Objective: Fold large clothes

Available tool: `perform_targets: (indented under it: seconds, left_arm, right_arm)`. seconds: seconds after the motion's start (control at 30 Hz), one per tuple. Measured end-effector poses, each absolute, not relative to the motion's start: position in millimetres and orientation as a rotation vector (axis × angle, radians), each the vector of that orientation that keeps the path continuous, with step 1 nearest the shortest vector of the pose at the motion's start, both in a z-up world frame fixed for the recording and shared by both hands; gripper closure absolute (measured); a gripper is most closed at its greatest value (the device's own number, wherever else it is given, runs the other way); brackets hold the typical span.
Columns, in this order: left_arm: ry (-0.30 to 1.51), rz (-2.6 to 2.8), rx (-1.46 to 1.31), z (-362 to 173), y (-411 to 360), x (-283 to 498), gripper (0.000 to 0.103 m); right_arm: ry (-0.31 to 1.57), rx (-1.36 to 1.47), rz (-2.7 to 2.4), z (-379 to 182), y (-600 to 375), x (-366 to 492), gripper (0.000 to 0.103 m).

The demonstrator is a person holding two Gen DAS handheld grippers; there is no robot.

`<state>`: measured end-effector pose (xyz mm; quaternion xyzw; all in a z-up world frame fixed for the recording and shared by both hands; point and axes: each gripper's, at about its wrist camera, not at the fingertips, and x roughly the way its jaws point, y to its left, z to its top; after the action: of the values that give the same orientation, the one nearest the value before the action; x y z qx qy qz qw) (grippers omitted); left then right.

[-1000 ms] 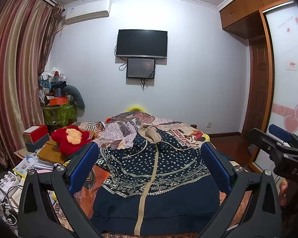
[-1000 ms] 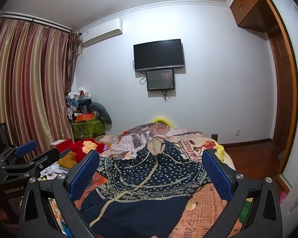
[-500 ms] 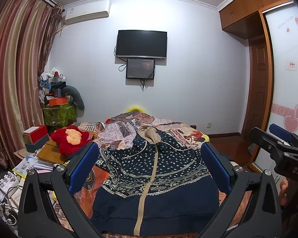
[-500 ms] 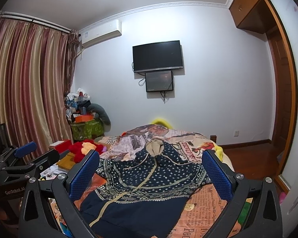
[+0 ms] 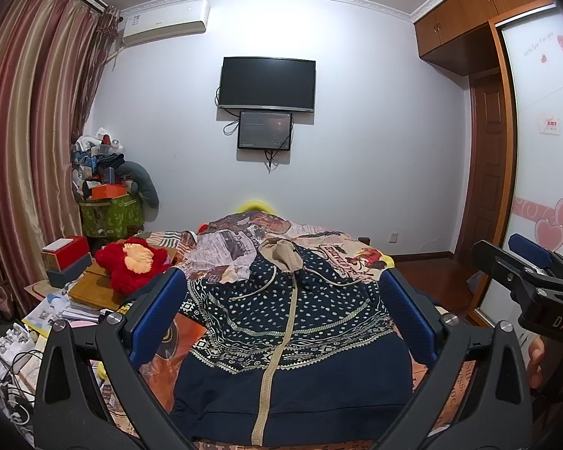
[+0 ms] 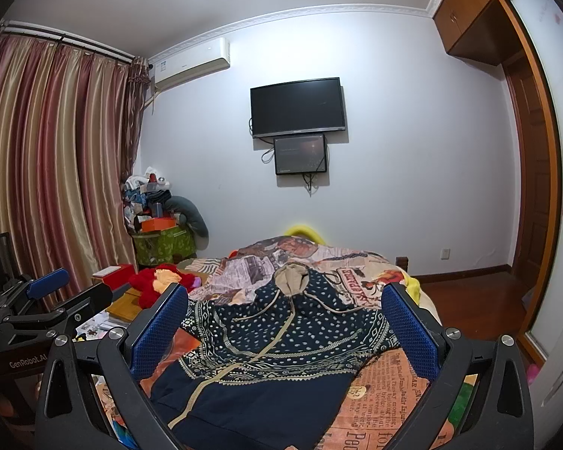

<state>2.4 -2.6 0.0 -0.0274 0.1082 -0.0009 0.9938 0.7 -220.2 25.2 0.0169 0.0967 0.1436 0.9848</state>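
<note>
One navy hooded jacket (image 5: 292, 345) lies face up on the bed (image 5: 341, 251), zipped, hood away from the claws, directly ahead of and below both. The left claw (image 5: 281, 318) gapes wide above it, gripping nothing; the right claw (image 6: 281, 322) is equally wide and empty. The jacket's near hem is cut off behind the claw frames, and both sleeves are hard to trace. Left of the claws sits one red plush toy (image 5: 133, 266). Two screens (image 5: 268, 84) hang on the far wall.
</note>
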Motion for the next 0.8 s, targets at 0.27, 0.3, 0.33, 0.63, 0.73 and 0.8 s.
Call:
perform_targets:
  seconds: [0.27, 0.3, 0.33, 0.63, 0.73, 0.8]
  left_arm:
    - [0.217, -0.004, -0.055, 0.8, -3.6, 1.9, 0.0]
    - [0.217, -0.003, -0.055, 0.7, -3.2, 1.8, 0.0]
    - [0.217, -0.003, -0.055, 0.9, -3.1, 1.7, 0.0]
    - [0.217, -0.003, -0.056, 1.3, -4.2, 2.2, 0.0]
    - [0.217, -0.005, -0.057, 1.3, -3.8, 1.9, 0.0]
    - [0.218, -0.005, -0.057, 1.6, -4.3, 2.3, 0.0]
  right_arm:
    - [0.194, 0.036, 0.287, 29.0, -222.1, -1.6, 0.0]
    - [0.194, 0.035, 0.287, 29.7, -222.6, -1.4, 0.0]
    - [0.194, 0.035, 0.286, 30.4, -223.1, -1.2, 0.0]
    - [0.194, 0.033, 0.286, 31.8, -224.1, 0.7, 0.0]
    - [0.193, 0.035, 0.286, 28.3, -221.9, -0.1, 0.0]
    - [0.194, 0.034, 0.286, 28.1, -221.5, 0.2, 0.0]
